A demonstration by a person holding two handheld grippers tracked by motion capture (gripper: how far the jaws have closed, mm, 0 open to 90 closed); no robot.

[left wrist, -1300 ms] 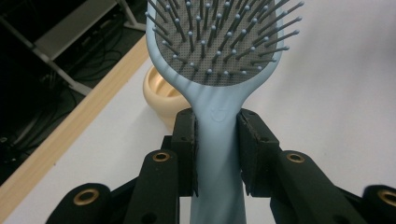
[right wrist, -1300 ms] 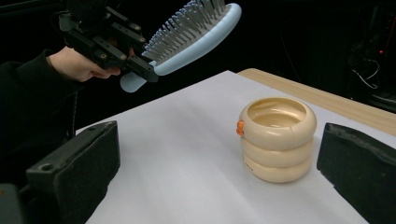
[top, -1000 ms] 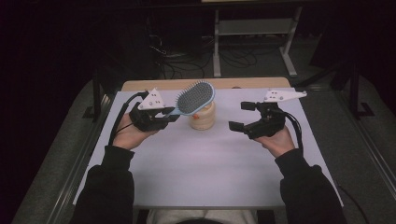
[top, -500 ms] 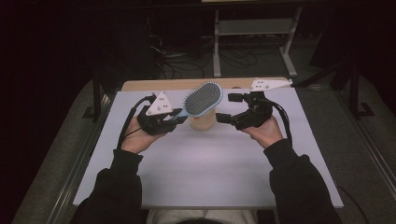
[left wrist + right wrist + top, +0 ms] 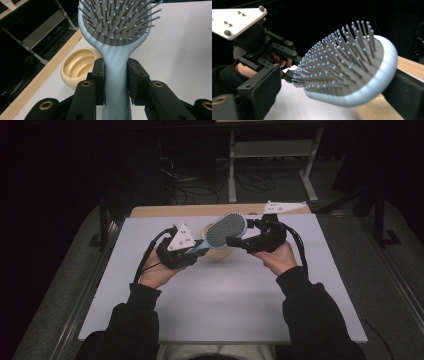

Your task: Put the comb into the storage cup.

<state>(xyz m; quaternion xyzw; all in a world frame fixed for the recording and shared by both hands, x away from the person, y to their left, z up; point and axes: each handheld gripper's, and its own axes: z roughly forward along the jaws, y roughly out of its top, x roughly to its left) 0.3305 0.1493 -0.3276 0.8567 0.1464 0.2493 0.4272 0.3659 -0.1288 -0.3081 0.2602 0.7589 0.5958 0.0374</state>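
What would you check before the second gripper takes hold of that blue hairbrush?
1. Left gripper clamped on the pale blue plastic hairbrush handle: ok.
2. Brush head between the right gripper jaws, which have just been closing: ok.
3. Right pads pressing on the head: not ok, a gap remains on the bristle side.
4. Brush lifted off the white table: ok.
5. Brush apart from the round tan wooden bowl beneath it: cannot tell.

I count one blue hairbrush (image 5: 226, 228), and right behind the hairbrush one yellow bowl (image 5: 78, 65). I work two grippers.
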